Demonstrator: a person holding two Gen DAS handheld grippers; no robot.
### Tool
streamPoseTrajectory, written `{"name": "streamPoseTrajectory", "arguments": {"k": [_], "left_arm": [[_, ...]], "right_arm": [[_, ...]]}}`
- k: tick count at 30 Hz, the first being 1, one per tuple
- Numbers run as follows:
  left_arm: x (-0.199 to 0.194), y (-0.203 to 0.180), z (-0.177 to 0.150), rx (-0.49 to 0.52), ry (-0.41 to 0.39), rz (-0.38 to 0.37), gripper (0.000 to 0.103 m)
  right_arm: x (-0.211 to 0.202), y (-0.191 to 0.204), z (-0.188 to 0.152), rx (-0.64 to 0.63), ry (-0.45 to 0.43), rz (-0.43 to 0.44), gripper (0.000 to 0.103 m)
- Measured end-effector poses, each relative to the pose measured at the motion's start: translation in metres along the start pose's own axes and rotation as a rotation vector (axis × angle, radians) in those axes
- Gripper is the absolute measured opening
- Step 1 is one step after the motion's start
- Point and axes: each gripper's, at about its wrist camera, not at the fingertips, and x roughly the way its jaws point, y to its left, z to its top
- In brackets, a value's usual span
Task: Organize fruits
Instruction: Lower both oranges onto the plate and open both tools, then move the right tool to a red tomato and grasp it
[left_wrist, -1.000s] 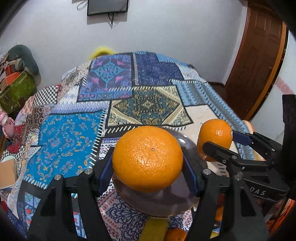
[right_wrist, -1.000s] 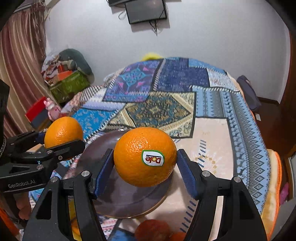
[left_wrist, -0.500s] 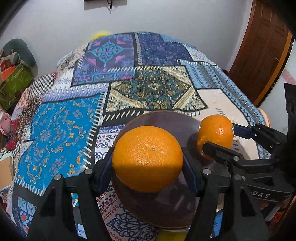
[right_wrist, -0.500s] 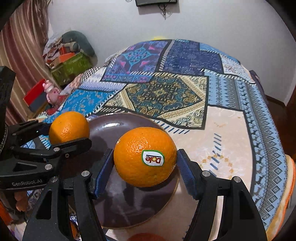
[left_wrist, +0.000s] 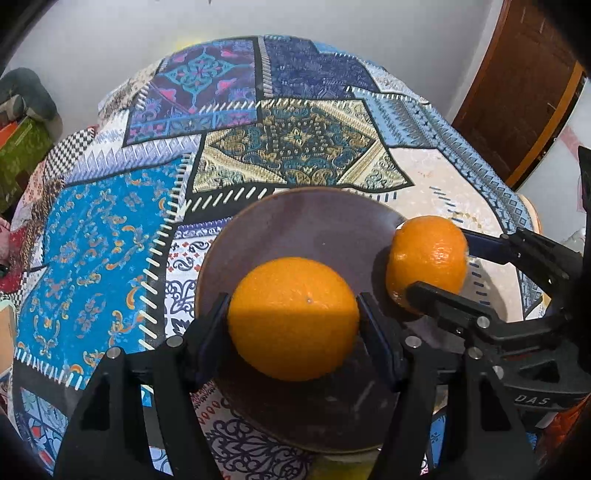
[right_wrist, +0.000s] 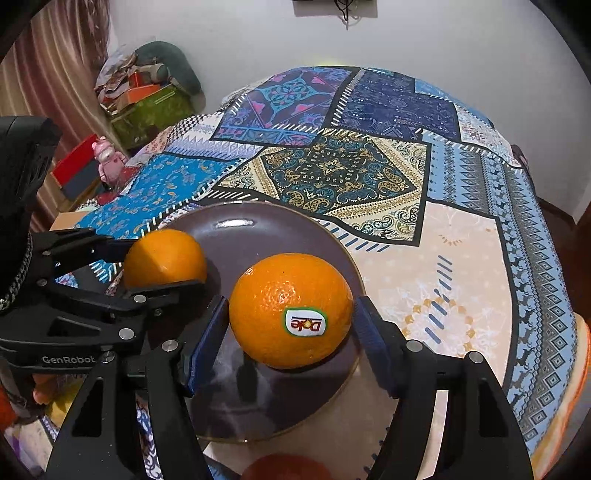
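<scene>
My left gripper (left_wrist: 293, 321) is shut on a plain orange (left_wrist: 293, 317) and holds it over the near left part of a dark brown plate (left_wrist: 306, 221). My right gripper (right_wrist: 290, 319) is shut on an orange with a Dole sticker (right_wrist: 291, 310), held over the plate's right side (right_wrist: 236, 225). In the left wrist view the right gripper (left_wrist: 436, 264) and its orange (left_wrist: 426, 262) sit at the plate's right rim. In the right wrist view the left gripper (right_wrist: 162, 260) and its orange (right_wrist: 164, 256) sit at the plate's left rim. I cannot tell if either orange touches the plate.
The plate lies on a bed with a patchwork cover (left_wrist: 288, 147). Another orange fruit (right_wrist: 286, 467) and something yellow (left_wrist: 340, 467) show at the near edge. Boxes and clutter (right_wrist: 147, 99) stand at the left; a wooden door (left_wrist: 517, 85) at the right.
Both grippers have tilted down and lowered their oranges toward the plate, which now fills more of each view. Both stay shut on their oranges.
</scene>
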Motion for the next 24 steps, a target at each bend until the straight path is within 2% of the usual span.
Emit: {"name": "streamPoseTrajectory", "arguments": {"k": [11,19,24], "left_arm": [[-0.043,-0.009,-0.014,0.070,-0.102,0.067,0.068],[-0.075,-0.014,-0.023,0.028,-0.150,0.043,0.076],[-0.090,-0.033,-0.030,0.064,-0.171,0.050,0.083]], "right_arm": [[-0.024,0.006,-0.007,-0.004,-0.037,-0.026,0.067],[-0.060,0.000,-0.018,0.025,-0.093,-0.081,0.067],[-0.088,-0.010,-0.026,0.047,-0.124,-0.116,0.067]]}}
